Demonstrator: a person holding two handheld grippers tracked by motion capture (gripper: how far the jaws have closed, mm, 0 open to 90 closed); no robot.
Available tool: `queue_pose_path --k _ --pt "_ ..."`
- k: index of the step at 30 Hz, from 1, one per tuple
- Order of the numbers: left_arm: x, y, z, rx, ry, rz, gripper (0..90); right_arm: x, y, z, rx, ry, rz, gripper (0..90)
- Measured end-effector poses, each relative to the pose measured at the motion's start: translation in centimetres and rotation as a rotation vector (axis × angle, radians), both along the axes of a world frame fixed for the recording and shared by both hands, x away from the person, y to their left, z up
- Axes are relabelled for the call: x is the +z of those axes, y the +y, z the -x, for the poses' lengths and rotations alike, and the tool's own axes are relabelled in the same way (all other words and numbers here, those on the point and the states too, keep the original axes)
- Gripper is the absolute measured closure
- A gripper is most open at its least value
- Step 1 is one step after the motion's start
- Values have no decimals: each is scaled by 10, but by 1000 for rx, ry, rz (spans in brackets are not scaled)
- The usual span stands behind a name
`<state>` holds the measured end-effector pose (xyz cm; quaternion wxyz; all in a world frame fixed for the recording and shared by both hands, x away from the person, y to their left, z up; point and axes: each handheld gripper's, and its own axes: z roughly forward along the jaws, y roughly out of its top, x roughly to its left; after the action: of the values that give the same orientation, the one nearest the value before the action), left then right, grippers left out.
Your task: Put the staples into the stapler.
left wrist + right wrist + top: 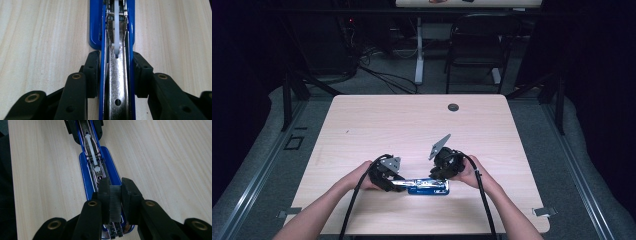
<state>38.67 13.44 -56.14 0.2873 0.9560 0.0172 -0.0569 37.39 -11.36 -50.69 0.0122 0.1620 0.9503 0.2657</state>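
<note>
Low on a pale table (362, 120), the left gripper (390, 181) clamped an opened stapler (428, 187) while the right gripper (443, 172), jaws pressed together above it, probably needed to press down next.

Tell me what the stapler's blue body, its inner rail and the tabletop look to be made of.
Stapler body: glossy blue, likely painted metal or plastic, given its sheen. Inner rail: bare polished metal, silvery with reflections. Table: pale wood-grain surface, probably matte laminate.
</note>
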Motion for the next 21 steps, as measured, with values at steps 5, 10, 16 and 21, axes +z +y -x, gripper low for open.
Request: queue_pose_path --k 5,10,16,21 --pt "-1 0 -1 1 3 1 605 -3 0 0 19 13 -2 788" --pt "-1 0 -2 -2 5 0 607 -7 0 0 38 20 12 787" --pt "-1 -1 -2 -4 7 -1 609 -10 0 0 55 14 24 787" --pt "0 -1 -2 -4 9 -3 609 -12 -1 0 61 15 26 787"
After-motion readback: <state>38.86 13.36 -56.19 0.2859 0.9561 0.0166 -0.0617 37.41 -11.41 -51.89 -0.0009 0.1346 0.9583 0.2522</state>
